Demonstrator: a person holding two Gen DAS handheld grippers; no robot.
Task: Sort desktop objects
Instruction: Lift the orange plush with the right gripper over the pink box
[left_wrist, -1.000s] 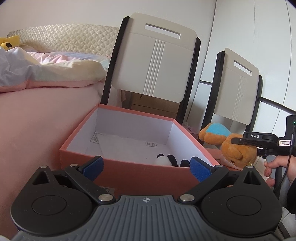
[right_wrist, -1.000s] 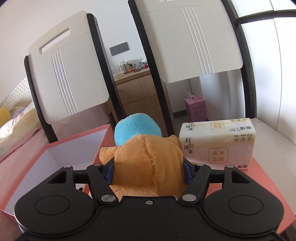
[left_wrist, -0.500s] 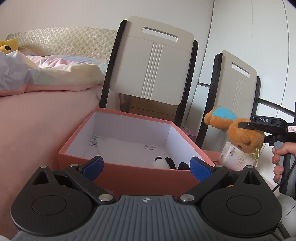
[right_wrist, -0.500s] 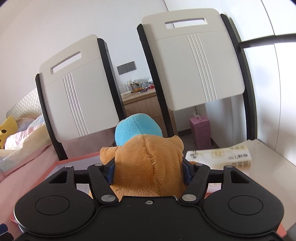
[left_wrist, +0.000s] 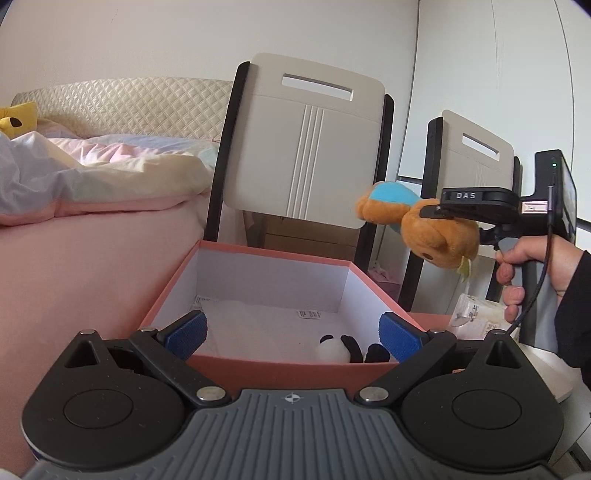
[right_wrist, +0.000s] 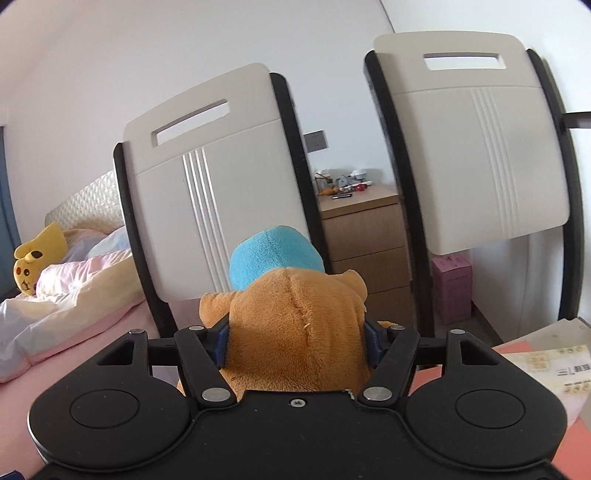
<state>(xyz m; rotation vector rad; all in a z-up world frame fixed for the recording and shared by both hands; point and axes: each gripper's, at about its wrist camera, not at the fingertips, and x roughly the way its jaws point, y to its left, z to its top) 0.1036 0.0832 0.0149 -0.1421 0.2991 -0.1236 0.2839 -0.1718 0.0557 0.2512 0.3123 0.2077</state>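
One orange plush bear (right_wrist: 295, 325) with a blue cap hangs pinched in the right gripper (right_wrist: 295, 341), in the air right of the pink box (left_wrist: 258, 363). Nearer, the left gripper (left_wrist: 291, 334) stands spread, empty, at the box's near wall; a panda toy (left_wrist: 334, 349) lies inside.

A white bench (left_wrist: 546, 373) shows at the lower right of the left gripper (left_wrist: 293, 334). On it, straight ahead of that gripper, sits an open salmon-pink cardboard box with a white inside (left_wrist: 258, 363). A white plastic-wrapped tissue pack (left_wrist: 474, 317) lies on the bench just right of the box. To the gripper's left runs a bed with a pink sheet (left_wrist: 81, 266), carrying a rumpled pastel quilt (left_wrist: 103, 173).
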